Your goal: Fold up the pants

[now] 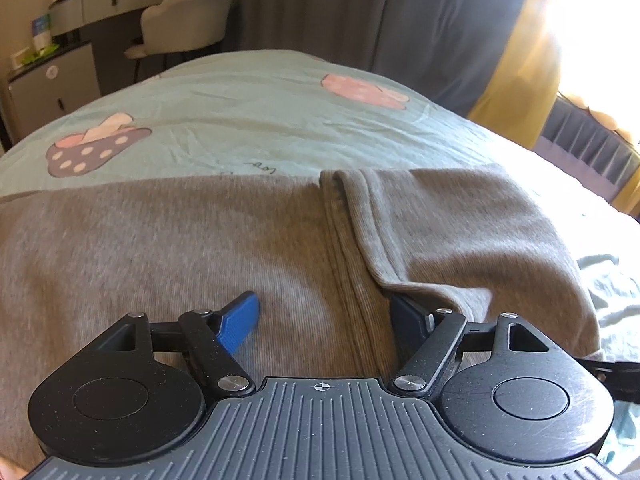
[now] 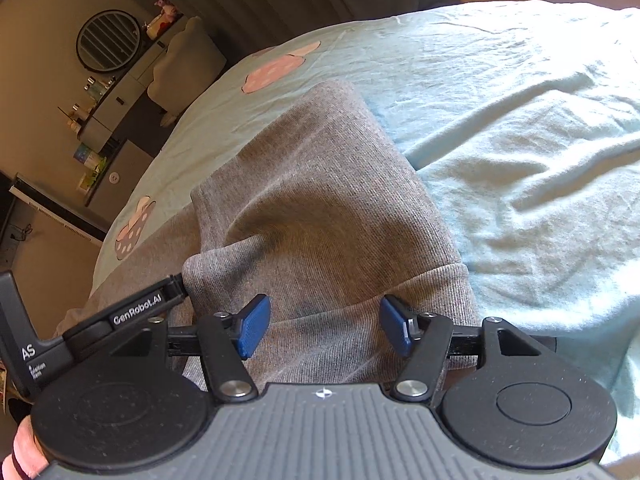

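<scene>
**Caller:** Over the near edge of the bed, what have you got?

**Me:** Grey pants (image 1: 168, 248) spread across the mint sheet (image 1: 240, 120), long axis running side to side along that near edge. One end has been folded over, and its ribbed cuff (image 2: 400, 292) sits right in front of my right gripper (image 2: 326, 326).

**Caller:** Tongs?

**Me:** Right gripper stands at a middling gap, blue pads either side of the cuff band and neither pressing on it. It holds nothing that I can see. Left gripper (image 1: 324, 316) is spread wide; its left finger (image 1: 240, 320) lies on top of the cloth, while the right finger is tucked under the folded flap's edge (image 1: 384, 280). No pinch there either.

**Caller:** Which hand is nearer the fold?

**Me:** Both are on it, left at the flap's edge, right at the cuff end. I'd judge the next fold runs along that long axis, toward the bed's left side.

**Caller:** Any containers?

**Me:** None on the bed.
</scene>
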{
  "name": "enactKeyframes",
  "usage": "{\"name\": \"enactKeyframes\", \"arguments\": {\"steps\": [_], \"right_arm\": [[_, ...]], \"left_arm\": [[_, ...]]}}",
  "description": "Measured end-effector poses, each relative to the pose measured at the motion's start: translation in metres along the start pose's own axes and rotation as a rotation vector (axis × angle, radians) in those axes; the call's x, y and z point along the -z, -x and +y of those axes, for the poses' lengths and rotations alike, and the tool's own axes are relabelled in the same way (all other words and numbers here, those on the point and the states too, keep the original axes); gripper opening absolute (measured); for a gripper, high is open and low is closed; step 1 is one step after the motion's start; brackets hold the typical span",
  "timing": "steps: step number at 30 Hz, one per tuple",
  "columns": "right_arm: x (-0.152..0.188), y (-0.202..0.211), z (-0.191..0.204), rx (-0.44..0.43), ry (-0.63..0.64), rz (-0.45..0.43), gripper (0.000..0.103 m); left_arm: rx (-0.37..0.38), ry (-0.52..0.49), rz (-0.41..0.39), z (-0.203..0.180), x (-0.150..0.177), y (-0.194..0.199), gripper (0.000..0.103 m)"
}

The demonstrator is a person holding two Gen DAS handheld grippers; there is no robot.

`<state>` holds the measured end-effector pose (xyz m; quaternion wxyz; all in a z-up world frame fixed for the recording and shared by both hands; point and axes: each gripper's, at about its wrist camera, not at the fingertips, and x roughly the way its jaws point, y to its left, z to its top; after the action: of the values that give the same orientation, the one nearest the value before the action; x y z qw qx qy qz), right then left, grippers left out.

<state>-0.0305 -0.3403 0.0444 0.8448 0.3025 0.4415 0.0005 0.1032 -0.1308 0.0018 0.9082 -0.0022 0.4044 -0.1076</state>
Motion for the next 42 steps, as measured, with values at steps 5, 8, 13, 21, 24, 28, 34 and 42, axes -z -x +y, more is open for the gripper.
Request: {"name": "enactKeyframes", "arguments": {"steps": [5,8,13,21,24,28,34,42], "right_arm": [[0.000,-0.001,0.000,-0.002,-0.001,0.000,0.062],[0.000,0.000,0.000,-0.003,-0.003,0.000,0.062],[-0.001,0.002,-0.005,-0.023,-0.029,-0.006,0.063],[0.002,0.012,-0.022,-0.097,-0.124,-0.044,0.066],[0.001,0.013,-0.018,-0.106,-0.111,-0.050,0.069],[0.001,0.020,-0.022,-0.170,-0.124,-0.105,0.075],[0.001,0.019,-0.027,-0.177,-0.151,-0.114,0.075],[-0.003,0.009,-0.008,-0.116,-0.058,-0.074,0.075]], "left_arm": [[-0.030,0.005,-0.009,0.004,-0.005,-0.004,0.081],[-0.037,0.039,-0.007,0.012,-0.005,-0.002,0.080],[0.103,0.200,0.024,0.039,-0.002,0.011,0.080],[0.431,0.482,0.172,0.071,0.016,-0.004,0.080],[0.494,0.536,0.204,0.068,0.017,-0.012,0.079],[0.593,0.598,0.258,0.064,0.021,-0.022,0.077],[0.709,0.752,0.234,0.085,0.027,-0.020,0.079],[0.605,0.583,0.312,0.052,0.022,-0.030,0.075]]}}
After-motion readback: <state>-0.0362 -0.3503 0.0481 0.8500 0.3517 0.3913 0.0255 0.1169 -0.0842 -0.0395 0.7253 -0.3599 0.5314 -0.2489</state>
